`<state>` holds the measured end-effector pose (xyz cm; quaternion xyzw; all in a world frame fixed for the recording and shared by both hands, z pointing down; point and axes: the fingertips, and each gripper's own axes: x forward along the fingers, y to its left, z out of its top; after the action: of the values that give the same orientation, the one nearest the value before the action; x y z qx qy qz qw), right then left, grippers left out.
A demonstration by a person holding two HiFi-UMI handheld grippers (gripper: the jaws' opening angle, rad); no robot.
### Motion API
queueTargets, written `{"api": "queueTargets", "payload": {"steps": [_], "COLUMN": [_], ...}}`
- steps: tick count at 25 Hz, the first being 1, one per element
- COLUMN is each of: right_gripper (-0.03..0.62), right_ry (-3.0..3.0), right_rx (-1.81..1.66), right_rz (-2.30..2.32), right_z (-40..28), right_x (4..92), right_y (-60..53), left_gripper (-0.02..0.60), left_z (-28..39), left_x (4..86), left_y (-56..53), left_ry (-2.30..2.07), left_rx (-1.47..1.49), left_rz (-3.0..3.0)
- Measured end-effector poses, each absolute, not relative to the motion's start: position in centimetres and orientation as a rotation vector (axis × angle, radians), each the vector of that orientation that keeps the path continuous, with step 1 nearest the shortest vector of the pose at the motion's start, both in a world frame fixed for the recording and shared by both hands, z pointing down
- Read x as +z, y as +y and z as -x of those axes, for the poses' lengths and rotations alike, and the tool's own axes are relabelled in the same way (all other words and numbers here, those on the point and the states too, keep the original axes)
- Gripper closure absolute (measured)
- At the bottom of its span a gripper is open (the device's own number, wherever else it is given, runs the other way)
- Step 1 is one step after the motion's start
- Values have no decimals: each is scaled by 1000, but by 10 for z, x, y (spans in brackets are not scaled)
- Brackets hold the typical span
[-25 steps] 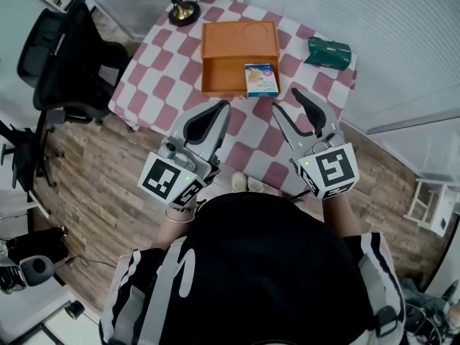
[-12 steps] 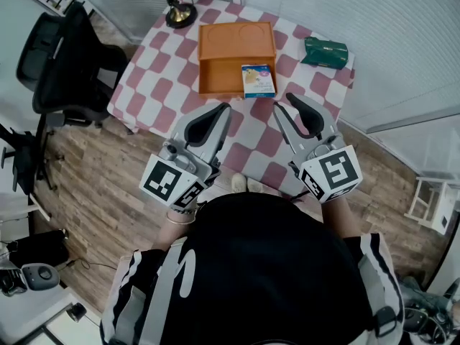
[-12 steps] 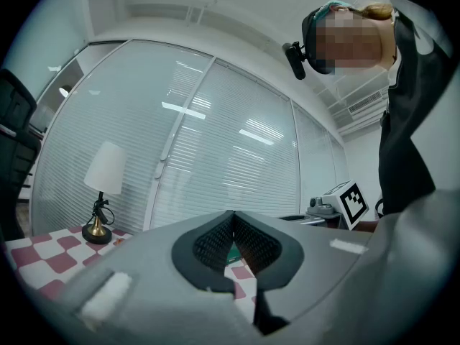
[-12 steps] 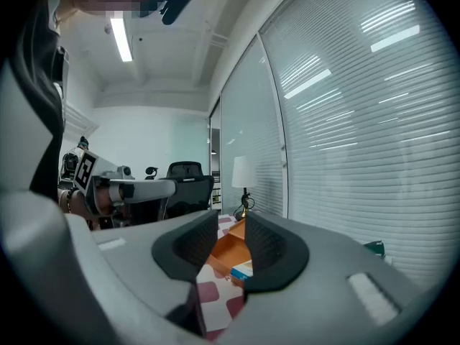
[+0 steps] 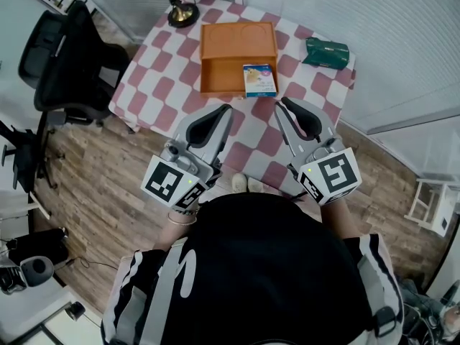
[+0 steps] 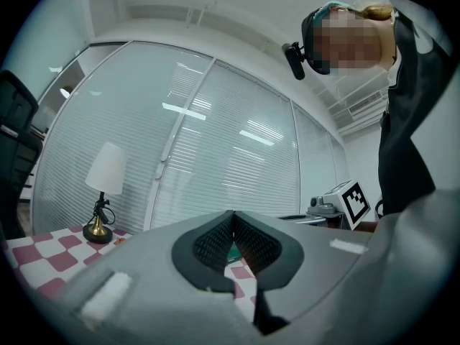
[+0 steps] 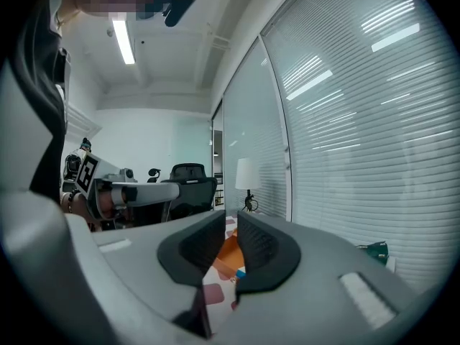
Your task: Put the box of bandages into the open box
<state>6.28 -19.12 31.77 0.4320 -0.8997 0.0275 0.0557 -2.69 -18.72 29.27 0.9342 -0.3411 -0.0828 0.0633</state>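
The only print to be seen is on the box of bandages (image 5: 260, 80), a white and blue pack with a small picture on its top face; the lettering is too small to read. The green pouch (image 5: 328, 52) at the far right corner of the desk (image 5: 154, 77) carries pale marks that cannot be read either. Each tool bears a cube with black-and-white square markers, which are patterns and not words.

The left tool (image 5: 224, 111) has its jaws drawn together at the tips, with nothing between them. In the left gripper view only the hollow lower down between the ribbed pads stays clear, and a bit of green and the checked cloth show through it. It hangs above the near edge of the desk and touches nothing.

The right tool (image 5: 282, 103) is narrow, with a slim gap between the pads, and its jaws are closing. Nothing stands between them; in the right gripper view the orange box and a blue corner of the pack show far beyond the gap. It also hangs over the near edge, clear of everything.

The box of bandages lies in the right end of the open orange box (image 5: 226, 74), by its near rim, far of both tools. A lamp (image 5: 180, 6) stands at the far left of the desk, and a black office chair (image 5: 68, 49) is on the floor to the left.
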Motion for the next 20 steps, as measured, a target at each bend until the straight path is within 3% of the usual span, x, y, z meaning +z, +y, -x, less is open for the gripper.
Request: {"api": "queueTargets", "payload": {"steps": [20], "right_gripper": [595], "right_ry": [-2754], "right_rx": [45], "right_rz": [-1289], "right_z": [-45], "right_x": [308], "right_y": [-186], "left_gripper": [581], "left_z": [44], "left_x": [288], "left_y": [-181], "left_ry": [-1074], "left_rx": [-257], "left_rz": [-2817]}}
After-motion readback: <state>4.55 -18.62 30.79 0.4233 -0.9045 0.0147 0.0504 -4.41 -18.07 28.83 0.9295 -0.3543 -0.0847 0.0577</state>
